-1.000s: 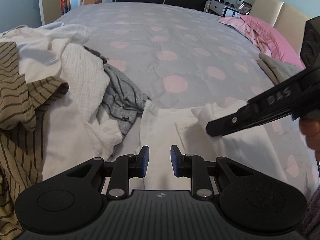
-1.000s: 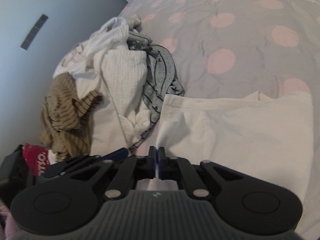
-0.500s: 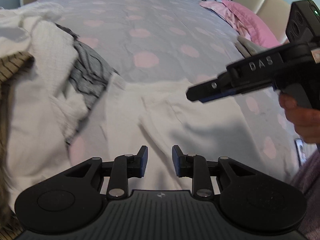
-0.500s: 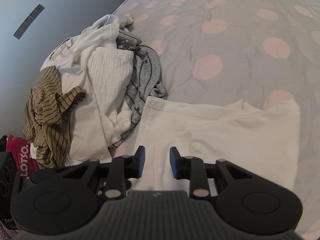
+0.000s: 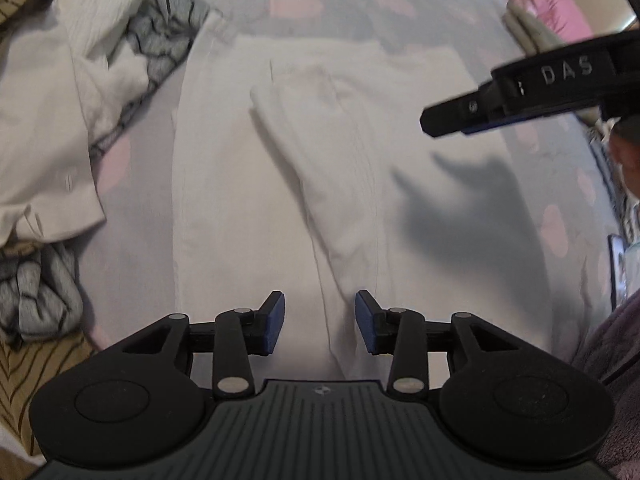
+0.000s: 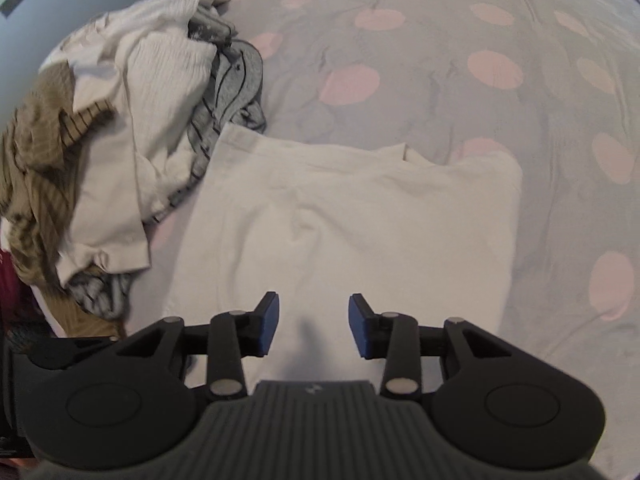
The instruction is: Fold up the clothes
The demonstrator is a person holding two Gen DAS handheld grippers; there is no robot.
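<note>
- White garment lay flat on the bed just ahead of both fingers, partly folded (sides tucked in).
- Left gripper and right gripper gaped, holding nothing.
- Pile beside it remained unfolded.

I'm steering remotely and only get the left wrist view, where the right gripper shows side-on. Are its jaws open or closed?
Observer: Open. The right wrist view shows the right gripper with a clear gap between its blue pads, holding nothing.
Operator: What lies under it?
Observer: The white garment, spread flat on the dotted bedspread.
Operator: Is the far right edge of the garment tidy?
Observer: Yes, it runs fairly straight with a rounded upper corner, lying on the bedspread.
</note>
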